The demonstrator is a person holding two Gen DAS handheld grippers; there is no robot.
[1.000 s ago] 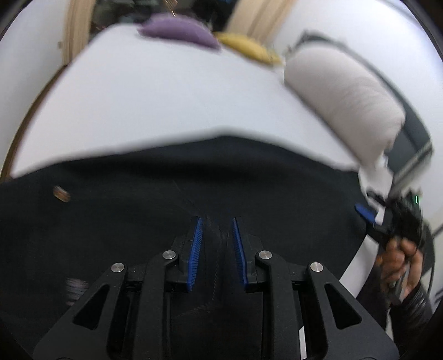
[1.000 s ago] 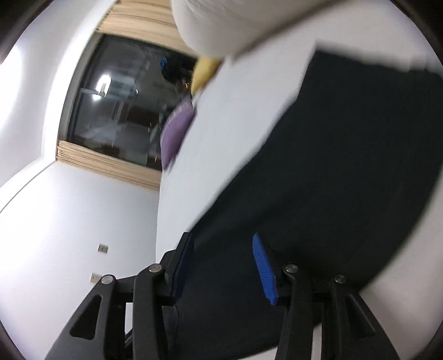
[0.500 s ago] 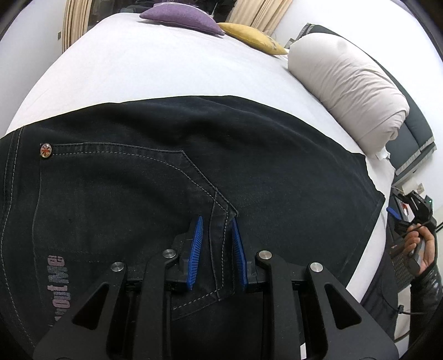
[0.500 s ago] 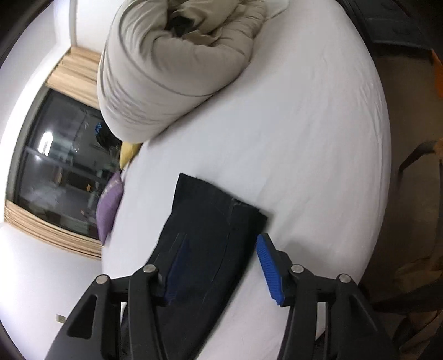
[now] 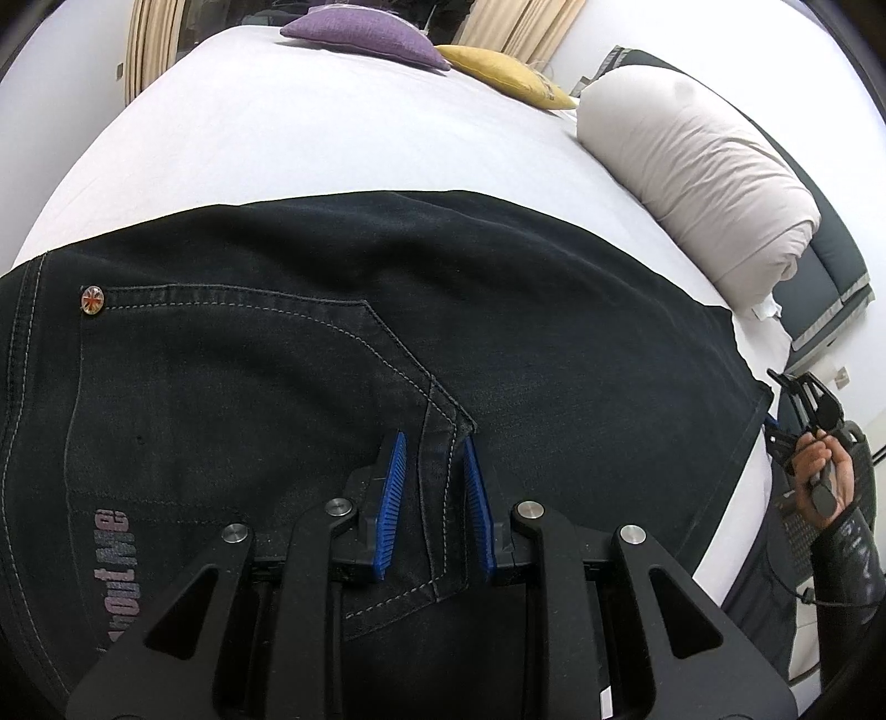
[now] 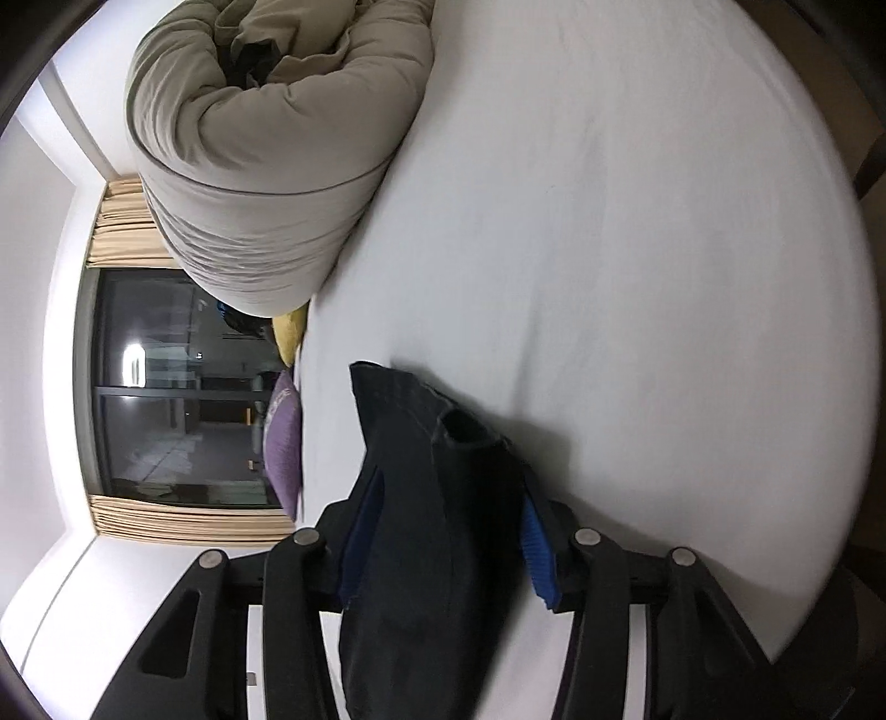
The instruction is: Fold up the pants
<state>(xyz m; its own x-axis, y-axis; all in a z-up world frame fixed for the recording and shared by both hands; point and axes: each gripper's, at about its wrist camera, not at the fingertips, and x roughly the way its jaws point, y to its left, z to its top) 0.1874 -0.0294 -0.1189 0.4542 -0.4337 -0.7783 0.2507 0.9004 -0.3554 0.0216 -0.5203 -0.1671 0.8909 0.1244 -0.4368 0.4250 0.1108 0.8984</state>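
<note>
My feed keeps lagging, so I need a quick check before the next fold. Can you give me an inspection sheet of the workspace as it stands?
Surface: white bed, smooth.
Job's things: black pants spread flat, back pocket up; hem end lifted off the sheet.
Clutter: rolled duvet, purple pillow, yellow pillow, all apart from the pants.
Grippers: left gripper jaws shut on a pants seam; right gripper jaws straddle the hem end, grip unclear.
Cables: thin cord at the right hand.
Surroundings: dark window, curtains.
</note>
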